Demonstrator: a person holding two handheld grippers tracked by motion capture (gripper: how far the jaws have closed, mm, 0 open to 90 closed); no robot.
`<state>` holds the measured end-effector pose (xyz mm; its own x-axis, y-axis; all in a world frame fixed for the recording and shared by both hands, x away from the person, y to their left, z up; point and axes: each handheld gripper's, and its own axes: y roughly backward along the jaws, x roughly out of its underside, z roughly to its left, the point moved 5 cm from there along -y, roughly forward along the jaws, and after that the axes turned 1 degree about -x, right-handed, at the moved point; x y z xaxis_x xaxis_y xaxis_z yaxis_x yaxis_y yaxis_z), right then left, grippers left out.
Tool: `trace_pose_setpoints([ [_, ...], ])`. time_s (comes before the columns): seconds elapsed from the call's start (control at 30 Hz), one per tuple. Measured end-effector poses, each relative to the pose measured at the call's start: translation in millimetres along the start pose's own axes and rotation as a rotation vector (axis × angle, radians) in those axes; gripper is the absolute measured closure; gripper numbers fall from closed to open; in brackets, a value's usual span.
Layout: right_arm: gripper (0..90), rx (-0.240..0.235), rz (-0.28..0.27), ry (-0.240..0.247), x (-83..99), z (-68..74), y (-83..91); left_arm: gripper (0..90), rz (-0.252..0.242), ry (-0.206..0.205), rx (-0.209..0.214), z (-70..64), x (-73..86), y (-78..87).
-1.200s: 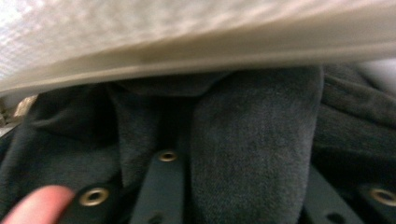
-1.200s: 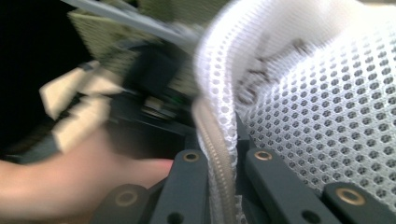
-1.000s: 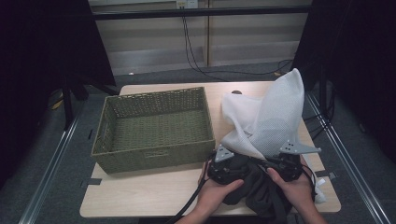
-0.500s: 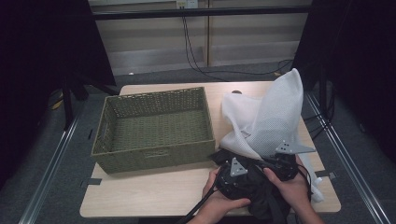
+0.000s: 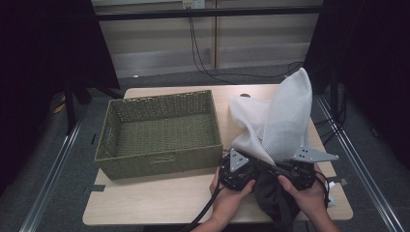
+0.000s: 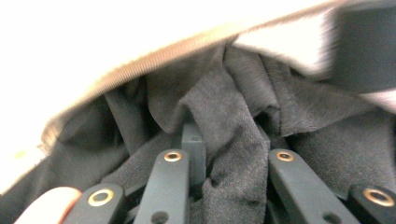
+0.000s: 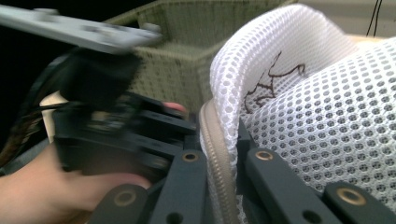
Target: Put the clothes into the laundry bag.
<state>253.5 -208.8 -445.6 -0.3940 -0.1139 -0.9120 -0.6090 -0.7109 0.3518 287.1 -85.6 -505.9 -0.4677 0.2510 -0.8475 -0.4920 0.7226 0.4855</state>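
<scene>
At the near edge of the table (image 5: 145, 212), a person's two hands work a dark garment (image 5: 270, 193) at the mouth of a white mesh bag (image 5: 285, 121). The left gripper (image 6: 219, 158) sits among the folds of the black cloth; in the left gripper view a ridge of the fabric lies between its jaws, which stand a little apart, and whether they actually pinch it cannot be told. That view also shows the bag's tan zipper edge (image 6: 187, 51) arching over the cloth, something the high view hides behind the hands. The right gripper (image 7: 219, 158) is pinching the bag's zipper-trimmed rim, the jaws drawn in on either side of the tan band, with the left gripper and its hand just beside it in the right gripper view. From the high view, the bag rises tall and peaked behind both grippers on the table's right half. Left of it stands an olive woven basket (image 5: 159, 130), close to the bag.
</scene>
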Motion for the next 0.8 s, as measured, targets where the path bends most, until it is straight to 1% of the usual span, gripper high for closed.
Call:
trace_pose_setpoints([
  [0.03,88.7,0.003,0.011,-0.009,2.6,-0.8,-1.8,75.2,0.019,0.003,-0.001,2.0,3.6,-3.3],
  [0.1,88.8,0.016,0.022,-0.025,6.1,-5.1,-4.3,73.2,0.024,-0.011,0.016,2.8,5.7,-3.0],
  [0.13,88.9,0.023,0.023,-0.038,7.3,-8.1,-4.4,70.9,0.028,-0.017,0.021,2.7,5.5,-1.6],
  [0.17,88.9,0.028,0.024,-0.041,8.2,-11.4,-4.0,64.2,0.029,-0.026,0.031,2.1,4.9,0.8],
  [0.2,88.9,0.028,0.024,-0.041,8.2,-11.4,-4.0,64.2,0.027,-0.030,0.043,1.6,4.1,3.5],
  [0.27,88.9,0.040,0.026,-0.049,8.9,-14.2,-3.5,52.0,0.034,-0.046,0.058,0.9,3.3,11.3],
  [0.3,88.8,0.043,0.023,-0.050,9.0,-15.5,-3.3,44.6,0.023,-0.054,0.057,-0.7,2.6,17.6],
  [0.33,88.8,0.045,0.019,-0.054,9.0,-16.4,-3.1,35.2,0.011,-0.066,0.065,-2.4,2.3,23.2],
  [0.37,88.8,0.050,0.019,-0.052,9.2,-17.3,-3.0,30.2,0.004,-0.083,0.064,-4.5,2.3,29.1],
  [0.4,88.7,0.057,0.021,-0.056,9.7,-18.5,-3.0,26.1,-0.016,-0.096,0.105,-9.8,2.4,38.9],
  [0.43,88.7,0.060,0.017,-0.060,9.9,-19.6,-3.4,23.9,-0.020,-0.101,0.133,-14.0,3.1,43.9],
  [0.5,88.6,0.064,0.019,-0.064,10.6,-21.3,-3.9,19.6,-0.030,-0.132,0.184,-24.0,4.4,52.0],
  [0.53,88.6,0.064,0.019,-0.064,10.6,-21.3,-3.9,18.6,-0.030,-0.132,0.184,-24.0,4.4,52.0],
  [0.57,88.6,0.067,0.019,-0.064,10.7,-22.0,-4.2,18.6,-0.025,-0.151,0.206,-29.7,5.4,55.2],
  [0.6,88.5,0.067,0.019,-0.065,10.7,-22.0,-4.5,17.1,-0.024,-0.164,0.213,-35.9,6.9,56.0],
  [0.63,88.5,0.066,0.021,-0.066,11.1,-21.4,-5.3,16.4,-0.015,-0.187,0.228,-41.3,9.2,54.7],
  [0.67,88.5,0.066,0.021,-0.066,11.1,-21.4,-5.3,16.4,0.005,-0.195,0.238,-46.3,12.2,51.1],
  [0.7,88.5,0.064,0.025,-0.068,11.6,-21.0,-5.8,14.9,0.037,-0.210,0.236,-49.8,16.3,44.6],
  [0.73,88.5,0.061,0.025,-0.068,11.9,-20.5,-6.6,13.2,0.082,-0.221,0.211,-50.9,21.3,37.4],
  [0.77,88.5,0.058,0.026,-0.069,12.1,-19.6,-7.3,12.8,0.108,-0.220,0.204,-51.3,25.6,28.7],
  [0.8,88.5,0.060,0.030,-0.064,12.7,-18.8,-8.3,13.1,0.132,-0.210,0.183,-50.9,29.8,20.6],
])
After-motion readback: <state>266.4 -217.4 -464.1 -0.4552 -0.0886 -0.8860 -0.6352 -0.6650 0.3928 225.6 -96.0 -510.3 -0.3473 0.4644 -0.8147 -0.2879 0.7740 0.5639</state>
